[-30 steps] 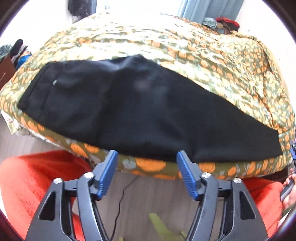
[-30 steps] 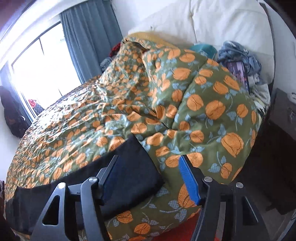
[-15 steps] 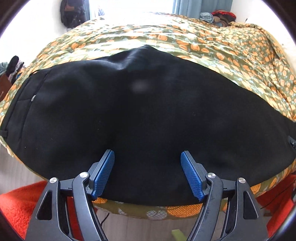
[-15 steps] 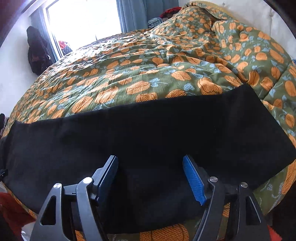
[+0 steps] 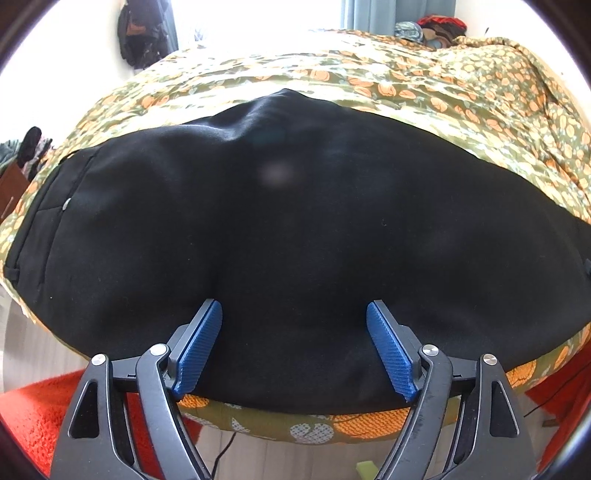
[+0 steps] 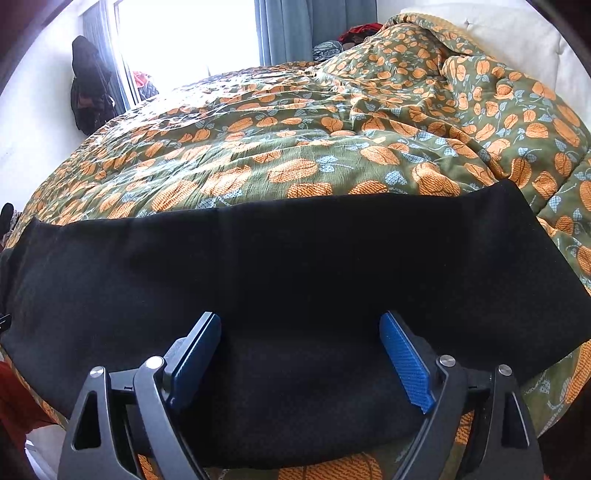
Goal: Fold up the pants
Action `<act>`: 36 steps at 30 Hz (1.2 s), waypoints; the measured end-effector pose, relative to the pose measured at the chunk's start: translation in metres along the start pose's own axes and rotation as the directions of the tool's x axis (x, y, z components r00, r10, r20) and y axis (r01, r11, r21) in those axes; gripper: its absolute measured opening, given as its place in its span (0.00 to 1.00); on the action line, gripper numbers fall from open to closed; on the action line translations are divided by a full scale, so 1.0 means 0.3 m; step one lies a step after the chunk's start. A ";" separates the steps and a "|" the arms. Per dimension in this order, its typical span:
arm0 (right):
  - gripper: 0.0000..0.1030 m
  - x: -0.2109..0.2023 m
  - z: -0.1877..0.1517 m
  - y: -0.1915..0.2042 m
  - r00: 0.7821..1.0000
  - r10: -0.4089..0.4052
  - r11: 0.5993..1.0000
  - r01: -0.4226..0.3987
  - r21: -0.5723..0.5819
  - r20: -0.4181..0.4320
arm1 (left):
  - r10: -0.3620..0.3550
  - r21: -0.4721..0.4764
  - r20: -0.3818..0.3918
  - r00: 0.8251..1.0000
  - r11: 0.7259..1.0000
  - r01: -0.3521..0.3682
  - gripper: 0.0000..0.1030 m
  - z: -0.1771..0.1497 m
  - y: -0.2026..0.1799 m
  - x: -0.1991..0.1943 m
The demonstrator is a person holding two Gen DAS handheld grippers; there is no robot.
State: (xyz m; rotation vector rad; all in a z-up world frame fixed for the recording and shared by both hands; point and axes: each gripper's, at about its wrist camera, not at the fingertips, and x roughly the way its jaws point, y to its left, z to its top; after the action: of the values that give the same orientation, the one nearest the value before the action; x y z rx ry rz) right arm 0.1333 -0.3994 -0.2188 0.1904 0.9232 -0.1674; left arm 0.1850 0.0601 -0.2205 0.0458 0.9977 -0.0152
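Note:
Black pants (image 5: 295,229) lie flat along the near edge of a bed with a green and orange quilt (image 5: 406,85). The waistband with a pocket is at the left in the left wrist view. My left gripper (image 5: 294,317) is open, its blue pads over the pants' near edge around the thigh. In the right wrist view the leg part of the pants (image 6: 295,266) runs across, with the hem end at the right. My right gripper (image 6: 299,328) is open, low over the leg's near edge. Neither holds cloth.
The quilt (image 6: 314,147) bunches up toward a white headboard (image 6: 517,44) at the right. A red rug (image 5: 33,413) covers the floor by the bed. A window with blue curtains (image 6: 288,29) is at the far side, dark clothes (image 6: 88,92) hang at the left.
Both grippers have moved in from beside the bed to low over the pants' near edge. Both stayed open. The pants have not moved.

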 end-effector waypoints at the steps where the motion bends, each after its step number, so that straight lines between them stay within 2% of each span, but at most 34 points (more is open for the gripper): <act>1: 0.85 0.001 0.002 0.000 1.000 0.000 1.000 0.000 0.000 0.000 | -0.001 0.002 -0.002 1.000 1.000 0.001 0.80 0.002 -0.001 0.001; 10: 0.87 0.005 0.003 0.002 1.000 0.000 1.000 0.000 0.002 -0.002 | 0.020 0.029 -0.005 1.000 0.999 -0.019 0.81 -0.004 -0.011 0.004; 18: 0.93 0.021 0.013 0.016 1.000 -0.014 1.000 0.015 0.008 -0.021 | 0.031 0.051 -0.024 0.999 0.998 -0.030 0.82 0.002 -0.016 0.012; 31: 0.96 0.025 0.021 0.023 0.999 -0.023 1.000 0.024 0.015 -0.044 | 0.039 0.054 -0.032 0.999 0.998 -0.038 0.82 0.005 -0.022 0.018; 36: 0.96 0.025 0.017 0.024 0.999 -0.023 1.000 0.024 0.011 -0.040 | 0.083 0.037 -0.027 0.996 0.996 -0.082 0.83 -0.006 -0.032 -0.035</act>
State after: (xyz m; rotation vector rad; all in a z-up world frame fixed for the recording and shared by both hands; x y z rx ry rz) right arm 0.1434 -0.3939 -0.2210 0.1939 0.9647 -0.1911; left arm 0.1775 0.0506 -0.2129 0.1200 1.0236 0.0438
